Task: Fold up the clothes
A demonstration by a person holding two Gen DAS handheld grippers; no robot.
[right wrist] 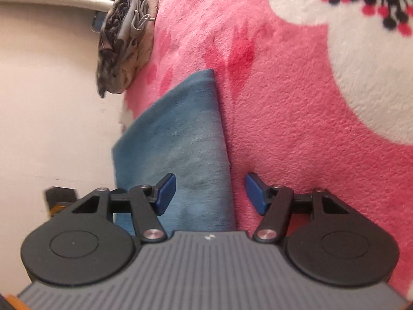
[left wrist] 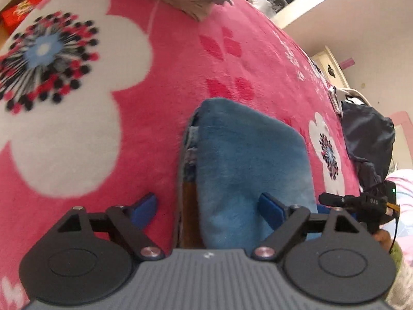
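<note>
Folded blue garment (left wrist: 247, 160) flat on pink floral blanket (left wrist: 160, 98) — left gripper (left wrist: 208, 204) and right gripper (right wrist: 210, 193) both spread wide, gripping nothing.

Both wrist views close, angled down (opposite sides) at blue garment (left wrist: 247, 170) (right wrist: 180, 139).

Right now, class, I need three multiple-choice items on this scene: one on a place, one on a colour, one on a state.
1. Where does the folded cloth lie?
A. on the blanket
B. on a chair
C. in a basket

2. What is the blanket's ground colour?
A. green
B. pink
C. black

3. How do the left gripper's fingers stand?
A. shut on the cloth
B. shut on nothing
C. open

Answers: 1 A, the blue cloth rests on the blanket in both views. 2 B, pink with white flowers. 3 C, its fingers stand apart over the cloth's edge.
</note>
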